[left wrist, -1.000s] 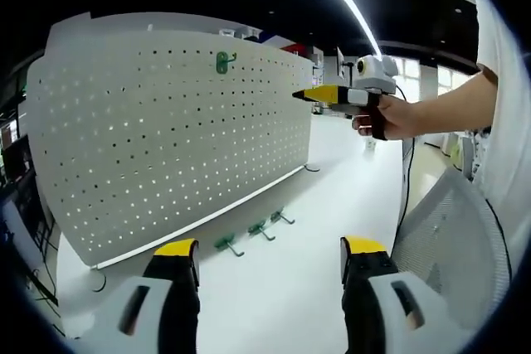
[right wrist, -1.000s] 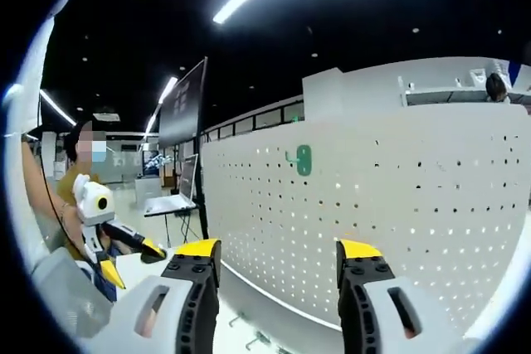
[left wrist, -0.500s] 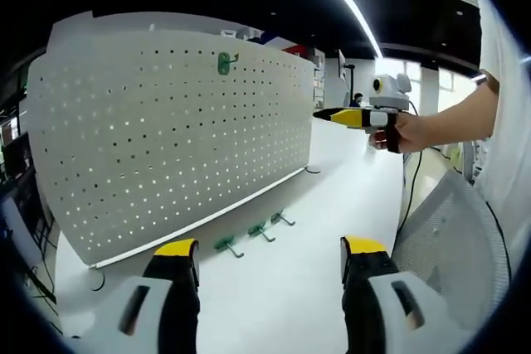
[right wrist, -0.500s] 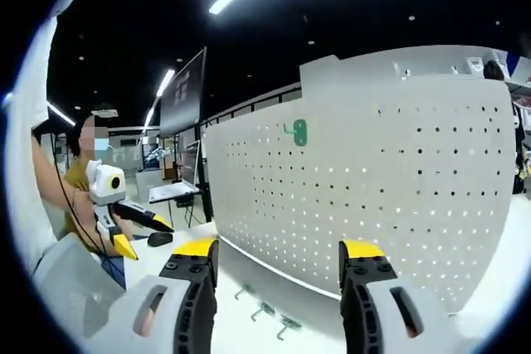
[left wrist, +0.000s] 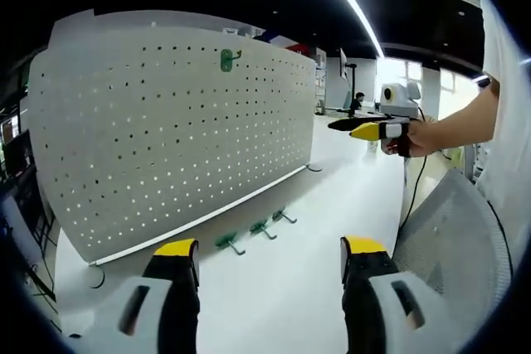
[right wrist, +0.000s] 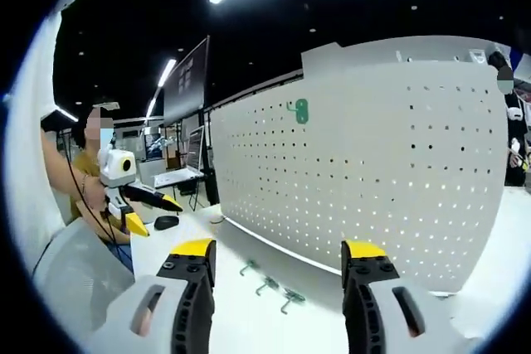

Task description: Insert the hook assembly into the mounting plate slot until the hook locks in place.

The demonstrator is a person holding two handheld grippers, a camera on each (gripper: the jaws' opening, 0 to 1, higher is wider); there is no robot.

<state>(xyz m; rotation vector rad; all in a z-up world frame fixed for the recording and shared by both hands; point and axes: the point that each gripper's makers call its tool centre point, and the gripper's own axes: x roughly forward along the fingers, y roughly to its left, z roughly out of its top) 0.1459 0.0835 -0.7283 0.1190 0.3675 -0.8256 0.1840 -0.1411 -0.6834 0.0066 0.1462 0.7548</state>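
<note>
A tall white perforated metal pegboard (left wrist: 174, 134) is standing upright on a smooth white tabletop (left wrist: 282, 279), its face dotted with regular rows of small round holes, some letting light through. A small green plastic hook assembly (left wrist: 226, 59) is sitting seated in the board near its top edge, its curved prong sticking out from a flat oval base. Three more green-based hooks with thin grey metal prongs (left wrist: 255, 230) are lying loose in a row on the tabletop just in front of the board's foot. The left gripper (left wrist: 270, 259), with grey moulded bodies and yellow-capped black jaw tips, is hovering over the table with its jaws spread wide and holding nothing. The right gripper (right wrist: 278, 259) is showing the same wide gap, gripping nothing and touching nothing, pointing toward the board from the other side. In the left gripper view the right gripper is appearing in a person's hand (left wrist: 411, 138), held in the air well apart from the board.
</note>
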